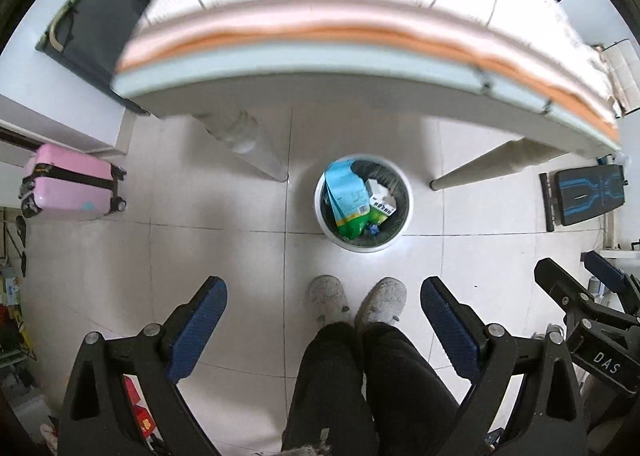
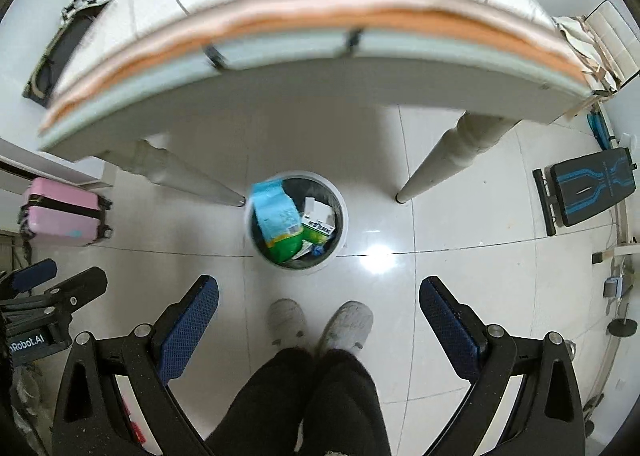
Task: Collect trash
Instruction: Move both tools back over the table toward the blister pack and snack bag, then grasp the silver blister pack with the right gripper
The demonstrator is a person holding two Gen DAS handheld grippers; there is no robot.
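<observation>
Trash lay packed in the white bin (image 1: 363, 203) on the floor under the table (image 1: 320, 68); our left gripper (image 1: 324, 320) and right gripper (image 2: 319, 320) hung spread, empty; we judged a straight descent best.

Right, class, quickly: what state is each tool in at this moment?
Left tool: open, holding nothing.
Right tool: open, holding nothing.
</observation>
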